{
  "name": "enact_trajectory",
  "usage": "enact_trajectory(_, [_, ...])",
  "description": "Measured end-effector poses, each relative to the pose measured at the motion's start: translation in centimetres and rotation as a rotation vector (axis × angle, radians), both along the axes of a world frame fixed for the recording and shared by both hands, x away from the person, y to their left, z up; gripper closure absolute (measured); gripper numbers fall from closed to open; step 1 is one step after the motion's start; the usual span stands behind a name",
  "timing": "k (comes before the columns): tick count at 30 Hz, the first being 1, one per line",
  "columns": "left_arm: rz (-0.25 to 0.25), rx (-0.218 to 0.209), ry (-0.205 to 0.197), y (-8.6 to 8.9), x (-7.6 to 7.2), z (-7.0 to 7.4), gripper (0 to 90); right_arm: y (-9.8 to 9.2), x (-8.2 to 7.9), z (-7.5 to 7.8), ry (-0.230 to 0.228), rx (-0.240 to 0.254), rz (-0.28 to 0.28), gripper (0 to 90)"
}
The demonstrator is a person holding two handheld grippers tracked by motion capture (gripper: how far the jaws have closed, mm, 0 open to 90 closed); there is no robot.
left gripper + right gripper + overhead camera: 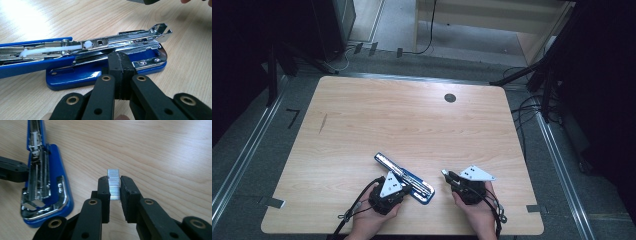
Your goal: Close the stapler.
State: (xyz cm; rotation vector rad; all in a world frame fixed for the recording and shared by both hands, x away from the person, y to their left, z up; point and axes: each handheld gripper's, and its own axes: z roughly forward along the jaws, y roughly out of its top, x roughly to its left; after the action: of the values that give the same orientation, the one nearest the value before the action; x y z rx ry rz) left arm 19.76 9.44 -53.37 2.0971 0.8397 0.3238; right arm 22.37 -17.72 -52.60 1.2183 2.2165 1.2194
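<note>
Right claw (pixel 115 192): jaws narrow, clamped on one strip of silver staples (pixel 114 183), which stands upright between the pads with its top edge just above them; in the high view this claw (pixel 447 174) sits near the counter's front edge, right of centre, held in the right hand (pixel 477 210). Left claw (pixel 119 72): jaws fully together, nothing between them, tips touching or just beside the near side of the stapler's blue base; from above it (pixel 404 184) lies left of centre in the left hand (pixel 372 217). Count: one stapler (pixel 105 62), blue, opened flat, its chrome magazine (pixel 125 41) exposed with a white plastic pusher visible in the channel; it lies diagonally between the two claws, touching the counter (pixel 412 120). Count of claws: two; staple strips: one. No brand or lettering legible on the stapler or the claws. One dark round grommet (pixel 450 98) sits near the far edge, right of centre. Wood-grain surface to the far side and left of the stapler is bare, giving wide room; both hands work close to the near edge. Cables (pixel 349 212) trail off the near side.
</note>
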Motion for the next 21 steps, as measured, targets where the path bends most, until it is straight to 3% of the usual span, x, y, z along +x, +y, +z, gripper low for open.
enact_trajectory(21, [0.001,0.0,0.0,0.0,0.0,0.0,90.0,2.6,-1.6,1.7,-0.021,0.008,0.101,80.1])
